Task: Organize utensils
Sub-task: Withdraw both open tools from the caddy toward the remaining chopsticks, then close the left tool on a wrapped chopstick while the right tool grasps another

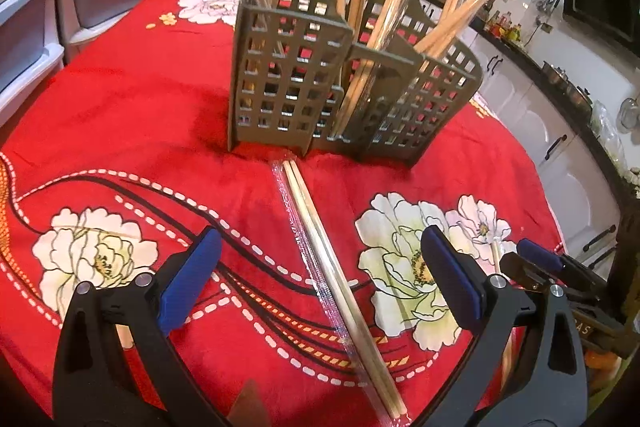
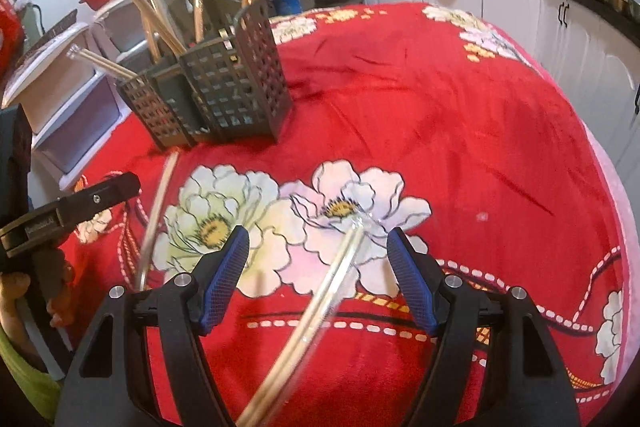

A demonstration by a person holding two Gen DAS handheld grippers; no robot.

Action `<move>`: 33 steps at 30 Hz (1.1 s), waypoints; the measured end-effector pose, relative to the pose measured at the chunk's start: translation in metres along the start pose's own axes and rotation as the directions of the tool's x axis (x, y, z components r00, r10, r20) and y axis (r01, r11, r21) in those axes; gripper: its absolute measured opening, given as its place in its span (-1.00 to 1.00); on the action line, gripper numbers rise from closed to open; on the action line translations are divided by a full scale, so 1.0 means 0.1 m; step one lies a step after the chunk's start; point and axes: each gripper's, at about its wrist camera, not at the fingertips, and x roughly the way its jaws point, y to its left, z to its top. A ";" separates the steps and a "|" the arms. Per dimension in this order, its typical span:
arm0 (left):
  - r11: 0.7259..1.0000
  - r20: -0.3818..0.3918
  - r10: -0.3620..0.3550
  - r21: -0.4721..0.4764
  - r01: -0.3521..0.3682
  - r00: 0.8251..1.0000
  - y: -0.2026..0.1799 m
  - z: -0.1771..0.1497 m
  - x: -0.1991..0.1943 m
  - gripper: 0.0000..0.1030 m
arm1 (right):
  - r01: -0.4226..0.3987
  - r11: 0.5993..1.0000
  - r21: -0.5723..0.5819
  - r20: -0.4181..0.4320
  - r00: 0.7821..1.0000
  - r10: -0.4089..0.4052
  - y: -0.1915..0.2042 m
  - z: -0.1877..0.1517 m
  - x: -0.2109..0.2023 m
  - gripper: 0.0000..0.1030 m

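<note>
A grey lattice utensil caddy [image 1: 340, 75] stands on the red flowered tablecloth [image 1: 140, 107], with several wrapped chopstick pairs upright in its compartments. One pair of wooden chopsticks in a clear sleeve [image 1: 324, 267] lies flat in front of it, running between the fingers of my left gripper [image 1: 322, 275], which is open and not touching it. In the right wrist view a second sleeved pair [image 2: 320, 303] lies on the cloth between the blue pads [image 2: 224, 275] of my open right gripper [image 2: 318, 273]. The caddy [image 2: 216, 91] is to the far left there.
White plastic drawer units [image 1: 40, 7] stand beyond the table's left edge. Kitchen cabinets [image 2: 580, 47] line the right side. The left gripper [image 2: 80, 203] and the first chopstick pair [image 2: 160, 211] show at the left of the right wrist view.
</note>
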 end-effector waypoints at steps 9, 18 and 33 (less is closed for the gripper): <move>0.999 -0.063 -0.007 -0.052 0.004 0.998 0.07 0.06 0.26 0.60 | 0.034 0.999 0.013 -0.061 0.998 -0.033 -0.09 -0.02 0.23 0.24; 0.997 -0.069 0.031 -0.075 -0.036 0.997 0.11 0.25 0.44 0.35 | 0.054 0.999 -0.003 -0.057 0.997 -0.054 -0.11 0.05 0.33 -0.23; 0.989 -0.043 0.147 -0.020 -0.148 0.988 0.05 0.40 0.52 -0.40 | 0.041 0.999 -0.019 -0.045 0.998 -0.041 -0.09 0.13 0.39 -0.72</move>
